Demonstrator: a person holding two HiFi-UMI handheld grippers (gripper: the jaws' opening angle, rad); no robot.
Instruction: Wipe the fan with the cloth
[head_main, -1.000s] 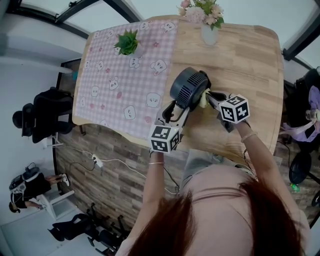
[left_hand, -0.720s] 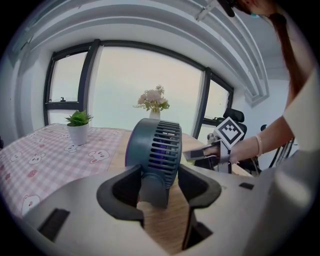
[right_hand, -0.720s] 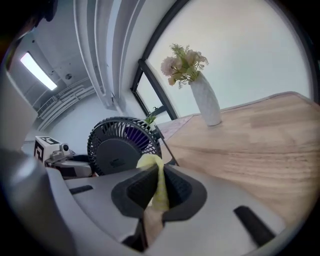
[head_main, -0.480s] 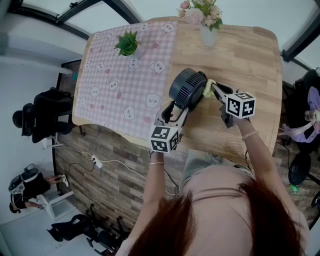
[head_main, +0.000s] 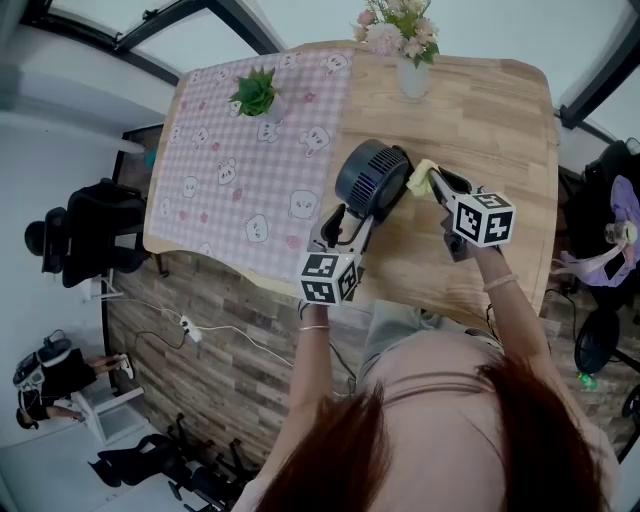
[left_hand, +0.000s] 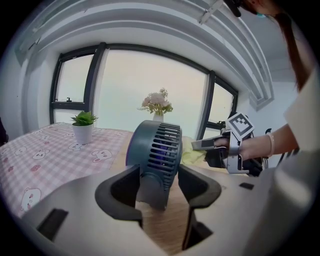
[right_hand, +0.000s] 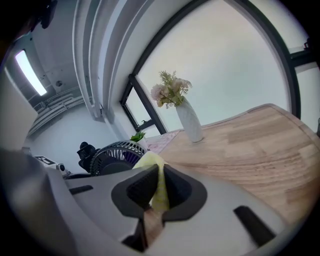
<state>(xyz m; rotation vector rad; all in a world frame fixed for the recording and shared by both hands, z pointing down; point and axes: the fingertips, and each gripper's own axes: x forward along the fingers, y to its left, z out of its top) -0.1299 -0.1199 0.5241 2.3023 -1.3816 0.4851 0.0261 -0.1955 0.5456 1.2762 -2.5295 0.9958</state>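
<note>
A dark blue desk fan (head_main: 372, 178) stands on the wooden table (head_main: 500, 120), its grille seen close up in the left gripper view (left_hand: 159, 150). My left gripper (head_main: 345, 228) is shut on the fan's stand, one jaw on each side of it (left_hand: 159, 189). A yellow cloth (head_main: 420, 178) is pinched in my right gripper (head_main: 432, 183), which is shut on it at the fan's right edge. In the right gripper view the cloth (right_hand: 160, 182) stands up between the jaws of the right gripper (right_hand: 159, 194), with the fan (right_hand: 116, 155) just to its left.
A pink checked tablecloth (head_main: 240, 160) covers the table's left half, with a small potted plant (head_main: 256, 90) on it. A white vase of flowers (head_main: 412, 62) stands at the far edge behind the fan. The table's near edge runs under my forearms.
My right gripper has carried the cloth up and farther along the fan's right side, and its marker cube has swung right. The left gripper and fan have stayed put.
</note>
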